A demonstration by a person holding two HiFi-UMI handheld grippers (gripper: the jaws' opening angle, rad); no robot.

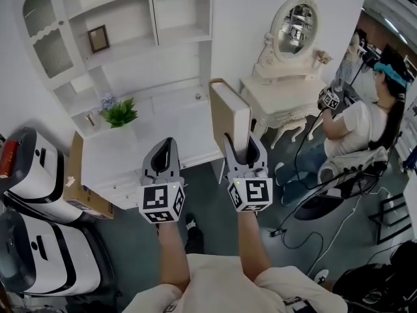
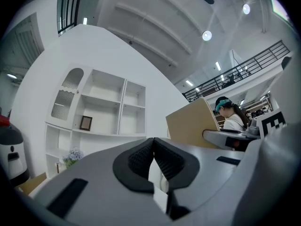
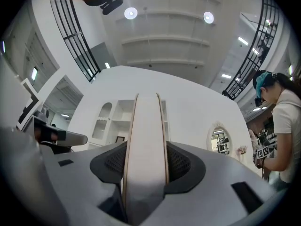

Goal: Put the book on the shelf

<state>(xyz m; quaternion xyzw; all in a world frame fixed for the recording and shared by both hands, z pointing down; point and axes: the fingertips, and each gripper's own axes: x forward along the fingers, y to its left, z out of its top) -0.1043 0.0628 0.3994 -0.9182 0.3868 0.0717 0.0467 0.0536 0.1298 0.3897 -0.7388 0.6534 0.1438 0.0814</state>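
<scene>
My right gripper (image 1: 242,143) is shut on a thick book (image 1: 229,111) with a tan cover and white page edges, holding it upright by its lower end. In the right gripper view the book (image 3: 146,126) fills the gap between both black pads. My left gripper (image 1: 164,147) hangs beside it on the left, shut with nothing in it; its pads (image 2: 141,157) meet at the tip. The white shelf unit (image 1: 176,34) stands ahead against the wall, and it shows beyond the jaws as shelf unit (image 2: 106,109) with the book (image 2: 193,126) off to the right.
A small picture frame (image 1: 98,38) and a potted plant (image 1: 120,113) sit on the shelf unit's left side. A white vanity table with an oval mirror (image 1: 287,77) stands at right, a seated person (image 1: 365,129) beyond it. A cardboard box (image 1: 81,184) and white machines (image 1: 32,171) are at left.
</scene>
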